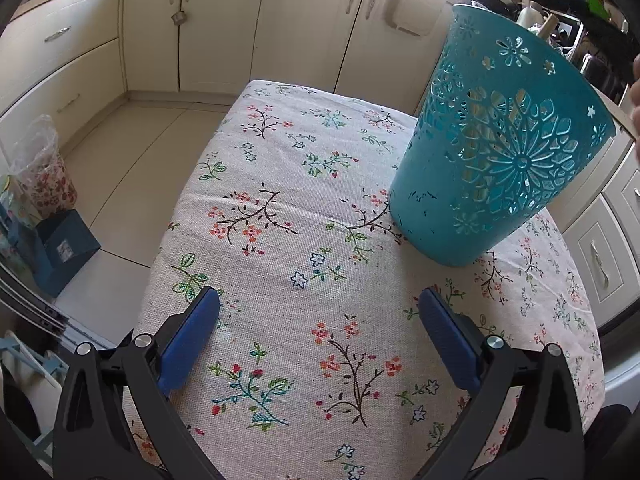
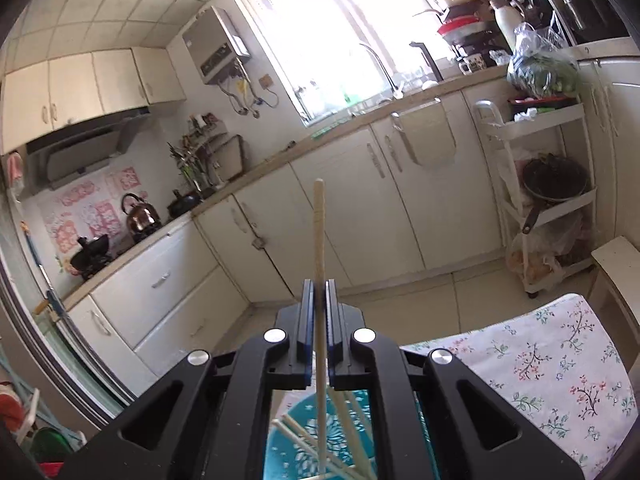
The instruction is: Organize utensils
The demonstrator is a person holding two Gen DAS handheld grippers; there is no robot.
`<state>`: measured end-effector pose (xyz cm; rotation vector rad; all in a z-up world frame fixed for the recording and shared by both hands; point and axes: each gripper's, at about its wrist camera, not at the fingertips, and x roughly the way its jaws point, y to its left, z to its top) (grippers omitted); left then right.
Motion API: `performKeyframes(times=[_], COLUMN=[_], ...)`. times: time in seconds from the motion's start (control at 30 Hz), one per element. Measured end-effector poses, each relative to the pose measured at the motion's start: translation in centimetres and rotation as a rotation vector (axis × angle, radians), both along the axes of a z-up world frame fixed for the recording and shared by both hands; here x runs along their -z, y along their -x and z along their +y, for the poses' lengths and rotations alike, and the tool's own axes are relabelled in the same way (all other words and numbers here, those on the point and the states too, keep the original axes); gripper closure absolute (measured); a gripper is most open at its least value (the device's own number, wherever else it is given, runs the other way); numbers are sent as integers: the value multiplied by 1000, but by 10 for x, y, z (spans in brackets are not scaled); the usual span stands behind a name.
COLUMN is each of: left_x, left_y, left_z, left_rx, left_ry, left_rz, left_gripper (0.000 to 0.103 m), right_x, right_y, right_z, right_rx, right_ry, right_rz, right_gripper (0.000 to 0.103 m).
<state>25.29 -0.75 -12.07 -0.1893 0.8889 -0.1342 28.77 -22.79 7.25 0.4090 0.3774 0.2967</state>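
**One chopstick pinched over the teal basket**

In my right wrist view, the right tongs [image 2: 319,300] sit at the centre of the frame with their blue pads pressed together on a single pale chopstick [image 2: 319,216]. I see the stick running nearly straight up the middle of the picture, its blunt end poking well beyond the pads toward the cream cabinets [image 2: 400,208], and its other end passing back under the black body of the tool. At the bottom centre, just beneath the tongs, I look down into the teal basket [image 2: 280,448], where several more chopsticks [image 2: 352,424] lie crossed at angles. The held stick's lower end overlaps that opening, though I cannot tell whether it touches anything inside. The flowered tablecloth [image 2: 552,368] fills the lower right.

In my left wrist view, the left tongs [image 1: 318,308] stand wide apart at the bottom of the frame, one blue pad at lower left and one at lower right, with only flowered cloth between them. They hold nothing. The teal basket [image 1: 496,168] stands on the cloth in the upper right of this frame, well apart from the pads, its cut-out flower pattern facing me. Cream cabinets [image 1: 208,40] run across the top, and a blue box [image 1: 66,248] sits on the floor at the left edge.
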Motion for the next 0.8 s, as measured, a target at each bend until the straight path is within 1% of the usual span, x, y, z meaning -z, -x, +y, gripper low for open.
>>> performKeyframes(times=[0.13, 0.27, 0.3, 0.37, 0.4, 0.43, 0.5, 0.53, 0.57, 0.6, 0.63, 0.67, 0.7, 0.8], left_x=[1, 1, 1, 1, 1, 1, 1, 1, 0, 0, -2, -6, -10, -34], left_y=[0, 0, 0, 0, 0, 0, 0, 0, 0, 0, 1, 3, 7, 28], left_z=[2, 3, 3, 3, 3, 3, 3, 3, 3, 4, 6, 8, 11, 17], left_rx=[-1, 0, 0, 0, 0, 0, 1, 2, 5, 6, 1, -14, -27, -52], left_ry=[6, 7, 5, 4, 5, 6, 7, 6, 5, 6, 3, -13, -29, -55], left_rz=[-1, -2, -1, -1, -1, -1, -1, -1, 0, 5, 14, 17, 16, 9], left_gripper=[8, 8, 8, 8, 8, 8, 8, 8, 8, 8, 8, 8, 8, 8], right_x=[18, 32, 34, 32, 30, 27, 25, 26, 29, 34, 40, 50, 56, 76], right_y=[4, 12, 16, 25, 35, 50, 79, 97, 111, 134, 148, 171, 183, 221], right_z=[7, 18, 20, 17, 12, 6, -3, -6, -7, -9, -11, -13, -14, -20], right_rx=[-9, -58, -73, -64, -55, -43, -26, -21, -16, -13, -15, -7, 7, 46], right_ry=[80, 170, 197, 215, 212, 198, 174, 171, 171, 165, 159, 148, 141, 99], right_rz=[37, 85, 104, 98, 87, 78, 70, 69, 72, 88, 110, 153, 182, 288], right_gripper=[97, 97, 96, 95, 93, 90, 68, 65, 59, 52, 49, 42, 35, 24])
